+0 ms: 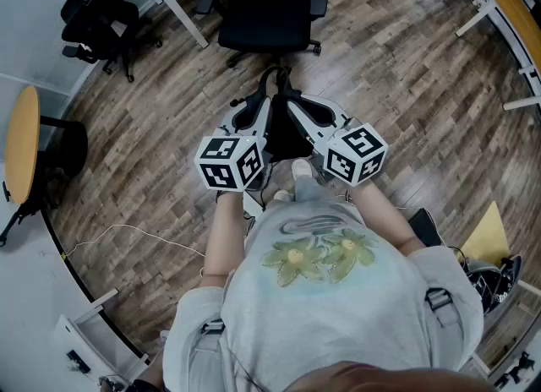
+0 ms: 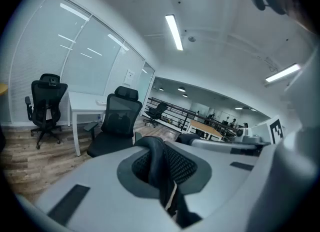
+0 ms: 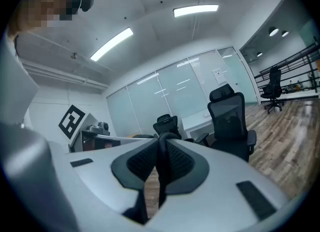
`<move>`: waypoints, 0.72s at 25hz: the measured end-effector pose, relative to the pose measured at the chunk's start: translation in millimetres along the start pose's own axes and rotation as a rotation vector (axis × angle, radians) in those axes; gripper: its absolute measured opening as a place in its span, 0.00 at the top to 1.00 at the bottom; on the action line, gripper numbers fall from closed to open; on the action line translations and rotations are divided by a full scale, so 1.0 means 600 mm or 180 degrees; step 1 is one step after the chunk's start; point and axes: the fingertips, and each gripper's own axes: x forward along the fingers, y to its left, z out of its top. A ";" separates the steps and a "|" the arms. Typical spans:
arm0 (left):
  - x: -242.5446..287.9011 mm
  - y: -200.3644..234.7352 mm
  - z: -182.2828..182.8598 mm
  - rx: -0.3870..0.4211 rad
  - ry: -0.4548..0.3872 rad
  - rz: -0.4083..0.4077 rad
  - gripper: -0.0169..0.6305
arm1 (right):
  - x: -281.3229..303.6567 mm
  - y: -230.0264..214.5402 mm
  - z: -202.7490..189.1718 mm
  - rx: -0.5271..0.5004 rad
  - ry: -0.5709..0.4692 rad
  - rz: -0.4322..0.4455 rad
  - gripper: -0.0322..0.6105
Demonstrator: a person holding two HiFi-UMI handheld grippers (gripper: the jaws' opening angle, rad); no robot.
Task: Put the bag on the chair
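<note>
Dangling the bag (image 1: 283, 135) low between them, I had the left gripper (image 1: 264, 107) and right gripper (image 1: 296, 107) each clamped on a strap (image 2: 156, 156), with the chair (image 1: 267, 10) dead ahead, about equally near both.

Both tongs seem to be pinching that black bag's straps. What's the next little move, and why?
Probably carry the bag forward toward the black chair straight ahead. The left tongs and right tongs are each shut on one of its straps, so the bag hangs between them, and the chair's seat is not yet under it.
</note>
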 end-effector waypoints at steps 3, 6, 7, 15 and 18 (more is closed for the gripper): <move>0.011 0.005 0.001 0.0003 0.0022 0.0008 0.91 | 0.007 -0.010 0.001 -0.0017 0.0021 -0.0007 0.87; 0.027 0.012 0.009 0.0014 0.0025 -0.0004 0.91 | 0.019 -0.026 0.009 -0.0030 0.0024 -0.0027 0.87; 0.034 0.014 0.013 0.0017 0.0023 -0.0007 0.91 | 0.023 -0.033 0.012 -0.0028 0.0020 -0.0030 0.87; 0.095 0.028 0.035 0.0004 -0.0021 0.0058 0.91 | 0.050 -0.093 0.034 -0.0064 0.0043 0.0058 0.86; 0.112 0.036 0.041 0.0004 -0.0037 0.0103 0.91 | 0.061 -0.109 0.038 -0.0087 0.0066 0.0112 0.86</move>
